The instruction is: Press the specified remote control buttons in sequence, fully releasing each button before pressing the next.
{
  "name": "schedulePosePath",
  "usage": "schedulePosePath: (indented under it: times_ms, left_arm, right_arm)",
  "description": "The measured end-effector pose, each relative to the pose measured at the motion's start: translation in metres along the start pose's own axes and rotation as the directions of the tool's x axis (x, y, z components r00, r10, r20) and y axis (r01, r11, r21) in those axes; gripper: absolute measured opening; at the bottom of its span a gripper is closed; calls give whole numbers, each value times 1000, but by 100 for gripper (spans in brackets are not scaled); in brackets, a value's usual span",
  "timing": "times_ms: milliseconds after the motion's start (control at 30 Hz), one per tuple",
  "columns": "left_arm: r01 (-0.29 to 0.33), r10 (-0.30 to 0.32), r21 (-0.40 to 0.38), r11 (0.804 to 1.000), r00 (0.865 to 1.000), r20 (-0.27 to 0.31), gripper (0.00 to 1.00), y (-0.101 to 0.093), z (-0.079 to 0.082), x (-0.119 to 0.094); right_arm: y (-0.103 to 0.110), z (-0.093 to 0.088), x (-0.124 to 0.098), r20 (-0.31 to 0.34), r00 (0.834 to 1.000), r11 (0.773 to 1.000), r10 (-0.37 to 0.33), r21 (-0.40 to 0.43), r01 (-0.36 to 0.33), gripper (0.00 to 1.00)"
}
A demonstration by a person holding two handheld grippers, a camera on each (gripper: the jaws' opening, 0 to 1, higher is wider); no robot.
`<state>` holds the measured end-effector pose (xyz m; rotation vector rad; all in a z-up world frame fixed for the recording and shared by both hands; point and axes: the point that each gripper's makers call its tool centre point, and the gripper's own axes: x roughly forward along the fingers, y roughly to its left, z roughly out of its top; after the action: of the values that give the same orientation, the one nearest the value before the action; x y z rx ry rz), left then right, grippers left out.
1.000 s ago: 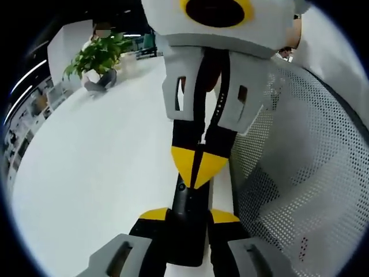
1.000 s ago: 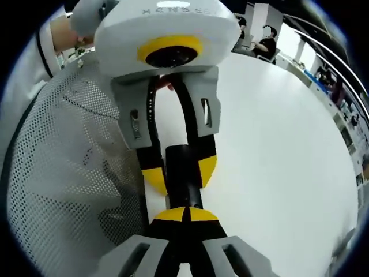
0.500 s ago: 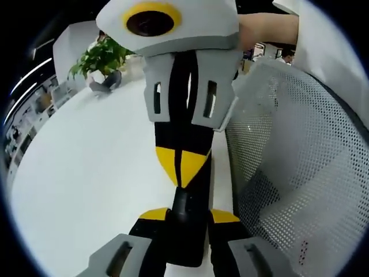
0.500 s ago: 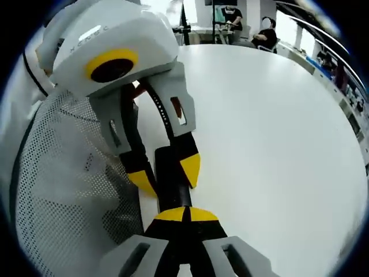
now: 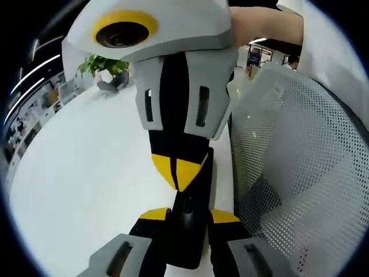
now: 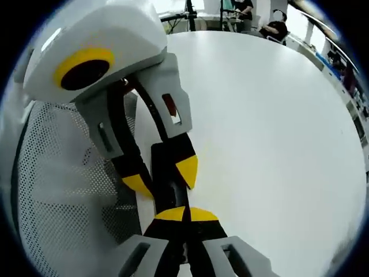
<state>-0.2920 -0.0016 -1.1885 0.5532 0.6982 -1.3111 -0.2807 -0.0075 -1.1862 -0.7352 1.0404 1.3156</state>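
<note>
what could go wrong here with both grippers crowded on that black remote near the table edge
1. The left gripper holds the black remote right beside the edge of the white table, with a mesh chair just past it; a hard push could tip the remote off.
2. The right gripper, jaws together, meets the remote end-on, so its tips could slide onto a neighbouring button.
3. Both grippers hide most of the remote, so the press is hard to confirm.

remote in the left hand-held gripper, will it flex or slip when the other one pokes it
The remote looks like a rigid black bar, so it probably won't flex. The left hand-held gripper clamps one end only, so a push from the right hand-held gripper might pivot it.
</note>
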Motion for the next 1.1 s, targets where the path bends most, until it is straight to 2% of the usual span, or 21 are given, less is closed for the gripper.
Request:
schedulePosePath:
  times_ms: [133, 200, 267, 367, 500, 533, 567, 667, 700, 733, 767, 933, 1000, 1100]
  left_arm:
    - [-4, 4, -8, 1000, 1000, 16, 25, 0, 0, -1]
    - [-4, 4, -9, 1000, 1000, 20, 25, 0, 0, 0]
    - [0, 0, -5, 1000, 1000, 17, 25, 0, 0, 0]
    - [3, -3, -1, 1000, 1000, 10, 25, 0, 0, 0]
    - [5, -5, -3, 1000, 1000, 12, 25, 0, 0, 0]
    - [5, -5, -1, 1000, 1000, 13, 25, -1, 1, 0]
    - [4, -4, -4, 1000, 1000, 11, 25, -1, 0, 0]
    - [4, -4, -3, 1000, 1000, 11, 25, 0, 0, -1]
    - [10, -10, -5, 1000, 1000, 13, 26, -1, 1, -1]
    - [11, -10, -10, 1000, 1000, 18, 26, -1, 2, -1]
    - [13, -12, -13, 1000, 1000, 16, 26, -1, 1, -1]
    - [24, -24, 0, 1000, 1000, 0, 26, -2, 1, -1]
    - [26, -26, 6, 1000, 1000, -3, 26, -2, 1, -1]
    - [19, -19, 20, 1000, 1000, -7, 25, -2, 0, -1]
  right_arm:
    - [-1, 1, -3, 109, 993, 997, -38, 67, 31, 0]
    - [5, 3, -5, 142, 990, 994, -26, 108, 10, 0]
    - [10, 10, -10, 180, 983, 996, -26, 92, 10, 0]
    - [14, 14, -9, 181, 983, 998, -26, 59, 15, 0]
    - [18, 8, 1, 119, 993, 1000, -12, 12, 11, 0]
    - [15, 11, -1, 136, 990, 999, -30, -9, 31, 0]
    - [17, 10, -1, 123, 992, 1000, -28, -5, 29, 0]
    - [16, 9, -1, 94, 994, 994, -54, -92, 63, 0]
    - [22, 5, 2, 57, 998, 991, -36, -127, 43, 0]
    - [17, 8, 1, 63, 995, 986, -73, -149, 81, 0]
    - [18, 8, 3, 56, 995, 983, -76, -161, 84, 0]
    - [17, 7, 1, 87, 992, 986, -91, -130, 102, 0]
    - [17, 9, 0, 117, 990, 993, -82, -77, 92, 0]
    - [17, 10, -1, 138, 987, 995, -82, -44, 88, 0]
